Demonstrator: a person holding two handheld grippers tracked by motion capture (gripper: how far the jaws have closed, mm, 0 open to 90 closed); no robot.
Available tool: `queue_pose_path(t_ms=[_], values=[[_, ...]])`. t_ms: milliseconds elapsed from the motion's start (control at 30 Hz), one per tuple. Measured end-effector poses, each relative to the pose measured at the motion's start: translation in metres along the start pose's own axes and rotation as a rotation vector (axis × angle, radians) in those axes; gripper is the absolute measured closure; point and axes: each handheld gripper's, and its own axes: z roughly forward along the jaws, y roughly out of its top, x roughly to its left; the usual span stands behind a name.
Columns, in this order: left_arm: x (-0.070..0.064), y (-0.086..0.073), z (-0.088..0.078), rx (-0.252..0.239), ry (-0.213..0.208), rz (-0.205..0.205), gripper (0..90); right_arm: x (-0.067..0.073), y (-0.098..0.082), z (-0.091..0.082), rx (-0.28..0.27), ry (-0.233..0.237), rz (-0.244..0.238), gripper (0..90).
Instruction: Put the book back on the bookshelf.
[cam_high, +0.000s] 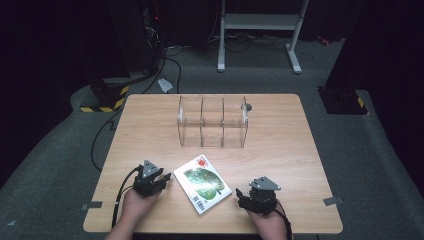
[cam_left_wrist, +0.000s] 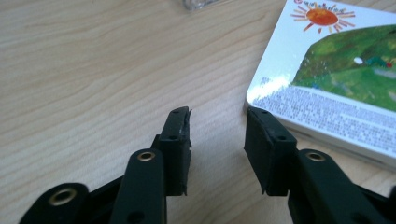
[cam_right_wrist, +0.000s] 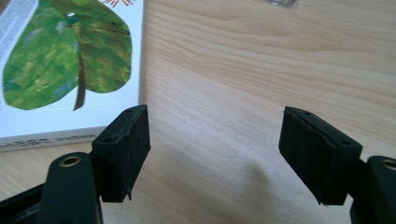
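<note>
Book (cam_high: 202, 183) lies flat on the table (cam_high: 280, 150), slanted between both grippers; left gripper (cam_high: 164, 178) is nearer, fingers (cam_left_wrist: 177, 140) released, empty beside its corner; right gripper (cam_high: 241, 196) fingers released too.

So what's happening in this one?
A person sits at a wooden table with a tool in each hand, on either side of a picture book lying flat with its back cover up. The left tool is at the book's left corner, its jaws apart with nothing between them. The right tool is open, just right of the book. A clear three-slot rack stands behind, empty.
</note>
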Motion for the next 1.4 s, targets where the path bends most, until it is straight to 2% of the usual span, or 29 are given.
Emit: queue_pose_path(t_ms=[33,233,333,500,833,1267,1400], values=[[-0.001,0.002,0.0,-0.006,-0.001,0.0,63.8,0.002,-0.001,0.0,0.001,0.005,0.009,24.8],[-0.003,0.008,0.005,-0.039,-0.023,-0.006,66.5,0.013,-0.004,0.0,0.008,0.007,-0.015,26.0],[-0.006,0.011,0.01,-0.03,-0.041,-0.003,67.0,0.017,-0.006,0.001,0.02,0.012,-0.031,26.9],[-0.012,0.015,0.016,-0.028,-0.071,0.01,65.8,0.021,-0.009,0.001,0.028,0.026,-0.027,29.2],[-0.015,0.017,0.025,-0.025,-0.132,-0.064,56.8,0.026,-0.01,0.002,0.037,0.054,-0.025,33.1],[-0.016,0.015,0.026,-0.025,-0.151,-0.073,48.1,0.029,-0.01,0.004,0.038,0.064,-0.037,33.2],[-0.015,0.015,0.027,-0.018,-0.125,-0.075,41.2,0.03,-0.01,0.005,0.038,0.067,-0.043,33.3]])
